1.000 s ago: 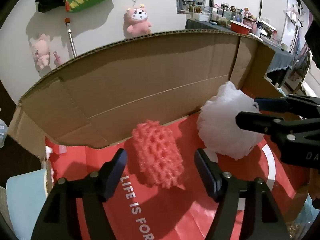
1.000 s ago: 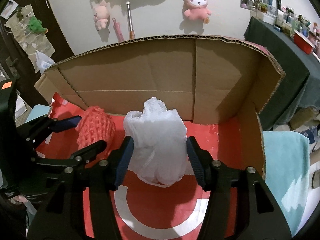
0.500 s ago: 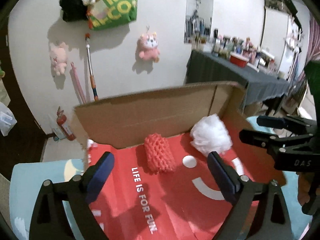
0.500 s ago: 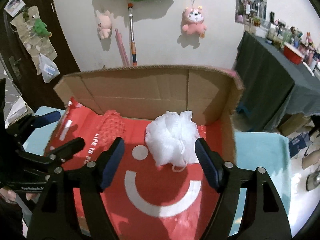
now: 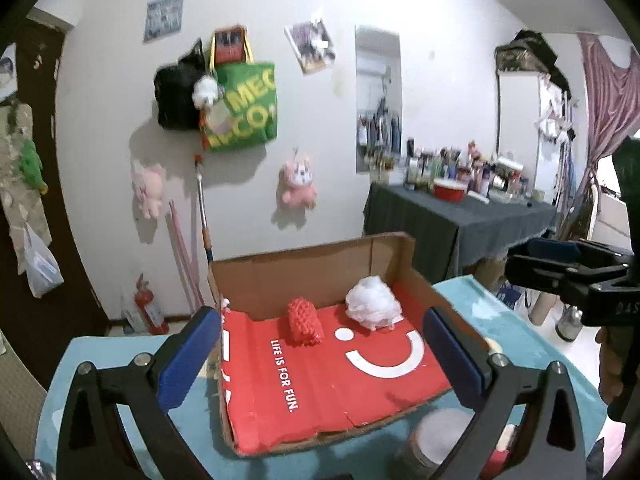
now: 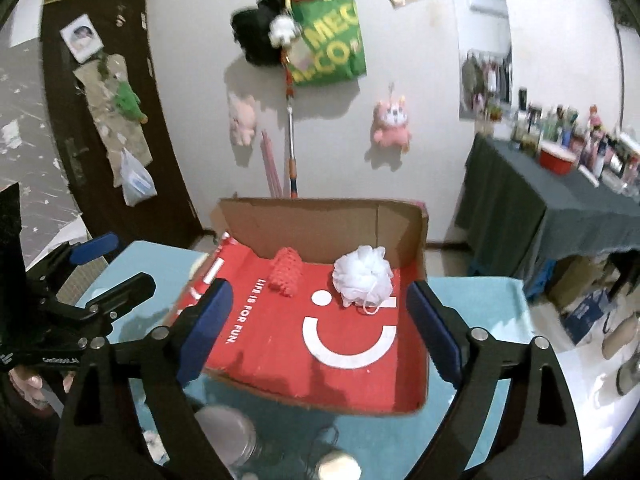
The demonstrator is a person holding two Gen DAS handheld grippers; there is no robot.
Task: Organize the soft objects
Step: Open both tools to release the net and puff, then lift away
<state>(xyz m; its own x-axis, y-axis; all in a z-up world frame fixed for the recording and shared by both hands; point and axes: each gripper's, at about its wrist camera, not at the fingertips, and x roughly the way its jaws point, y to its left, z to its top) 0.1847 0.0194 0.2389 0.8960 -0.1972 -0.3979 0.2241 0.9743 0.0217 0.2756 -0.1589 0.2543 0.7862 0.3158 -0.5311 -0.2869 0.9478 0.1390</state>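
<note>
Nearest, the left gripper [image 5: 322,354] and the right gripper [image 6: 318,326] are held above a teal-covered table [image 6: 480,296], each with jaws spread wide and nothing between them. Beyond them a cardboard tray [image 5: 320,268] with a red printed floor is set. At its far wall a red mesh roll [image 5: 305,322] and a white bath pouf [image 5: 373,308] are placed side by side, apart.

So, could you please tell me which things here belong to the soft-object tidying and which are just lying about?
Part of the job:
- red foam net, lying in the box
- white bath pouf, beside it in the box
- cardboard box with red liner

Just lying about:
- green tote bag on the wall
- pink plush toy hanging on the wall
- red bowl on the dark table
</note>
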